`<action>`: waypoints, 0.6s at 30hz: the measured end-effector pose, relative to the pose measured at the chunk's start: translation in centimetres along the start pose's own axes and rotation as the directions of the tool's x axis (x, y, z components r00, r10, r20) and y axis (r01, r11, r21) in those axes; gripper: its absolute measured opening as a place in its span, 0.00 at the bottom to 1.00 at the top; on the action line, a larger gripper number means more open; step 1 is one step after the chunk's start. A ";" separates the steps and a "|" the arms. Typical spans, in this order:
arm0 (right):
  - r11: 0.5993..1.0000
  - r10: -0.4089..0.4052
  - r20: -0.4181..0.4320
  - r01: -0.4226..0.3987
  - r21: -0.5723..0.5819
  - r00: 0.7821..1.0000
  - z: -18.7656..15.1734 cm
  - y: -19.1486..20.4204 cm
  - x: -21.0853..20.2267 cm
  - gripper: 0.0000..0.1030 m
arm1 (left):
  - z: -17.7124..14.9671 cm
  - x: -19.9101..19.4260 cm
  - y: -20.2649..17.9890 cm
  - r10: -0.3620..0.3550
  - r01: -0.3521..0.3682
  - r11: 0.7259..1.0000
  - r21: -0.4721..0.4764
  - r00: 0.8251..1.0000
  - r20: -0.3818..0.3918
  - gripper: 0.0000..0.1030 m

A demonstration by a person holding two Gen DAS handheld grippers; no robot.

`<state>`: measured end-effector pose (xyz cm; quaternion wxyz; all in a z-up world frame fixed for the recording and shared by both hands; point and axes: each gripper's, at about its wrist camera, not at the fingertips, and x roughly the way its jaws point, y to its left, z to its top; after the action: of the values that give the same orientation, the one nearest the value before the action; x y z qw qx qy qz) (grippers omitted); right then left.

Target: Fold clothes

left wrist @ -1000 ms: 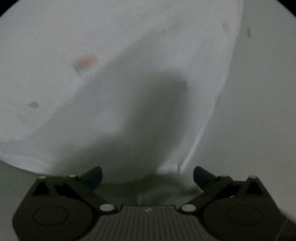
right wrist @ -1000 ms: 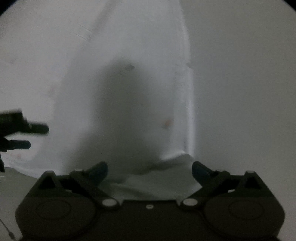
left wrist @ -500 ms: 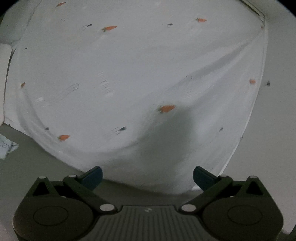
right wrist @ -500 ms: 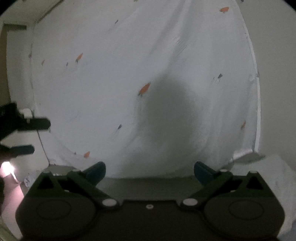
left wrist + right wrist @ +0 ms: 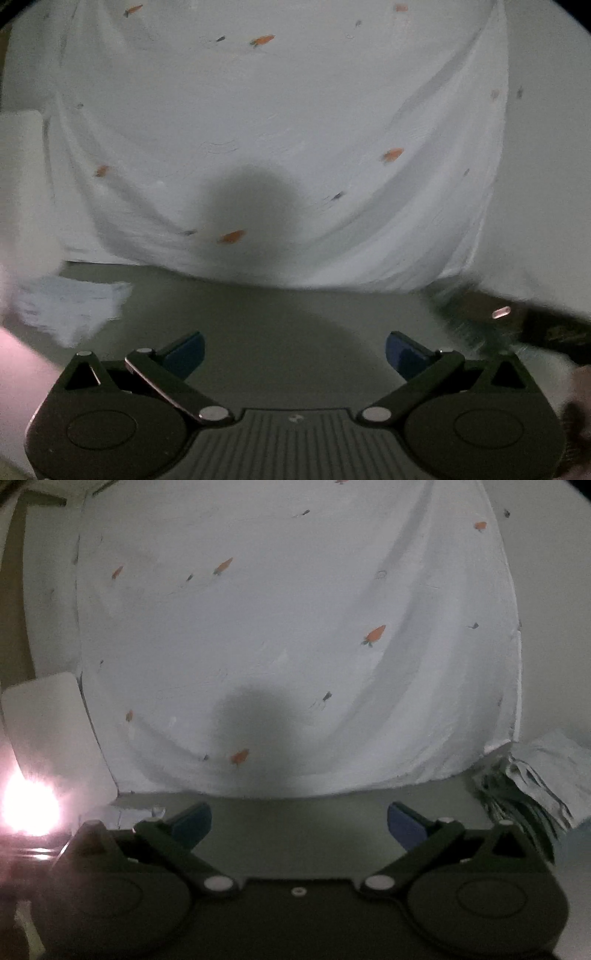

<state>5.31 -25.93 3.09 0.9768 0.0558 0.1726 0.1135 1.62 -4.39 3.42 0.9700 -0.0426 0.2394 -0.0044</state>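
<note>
Two grippers, both spread wide and holding nothing: left gripper [image 5: 294,350] and right gripper [image 5: 299,821] hovering above bare grey table [image 5: 280,317], just short of the near edge of the white cloth [image 5: 280,122] with small orange carrot prints, lying spread out flat ahead with soft wrinkles; round shadow on its near part; stack of folded clothes [image 5: 535,775] just beside its right corner
</note>
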 end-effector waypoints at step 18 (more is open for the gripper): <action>0.995 -0.094 -0.264 0.084 -0.050 0.960 -5.6 8.4 -5.1 0.99 | -5.0 -3.3 6.2 -0.012 0.006 1.000 -0.029 0.971 -0.237 1.00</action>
<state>-3.02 -18.59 0.75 0.9498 0.0136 0.3023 0.0791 -3.69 1.50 0.04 0.9337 -0.0564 0.3535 -0.0105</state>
